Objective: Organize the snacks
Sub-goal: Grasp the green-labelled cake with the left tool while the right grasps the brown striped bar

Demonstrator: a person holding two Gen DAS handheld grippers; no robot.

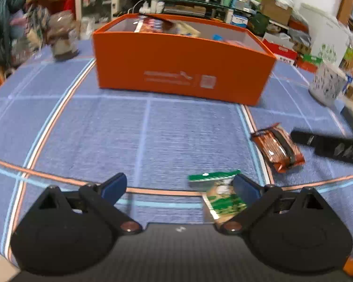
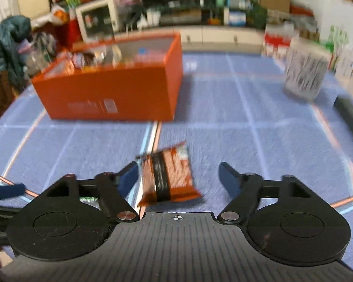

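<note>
Snacks blurred in orange box (image 1: 183,70), green packet (image 1: 220,195) half-hidden by spread left claw (image 1: 178,185), right claw (image 2: 177,176) spread.

Even indoor light, no hard shadows. Strong fisheye bend, dark vignette at corners. Motion blur throughout, worst upper right in right wrist view; patterned cup (image 2: 304,71) smeared, background shelves soft.

Right gripper (image 2: 178,176) spread wide over a crinkly orange snack packet with a black band (image 2: 167,176), lying on the blue checked tablecloth (image 2: 258,141); open orange cardboard box (image 2: 115,94) of snacks behind.
</note>
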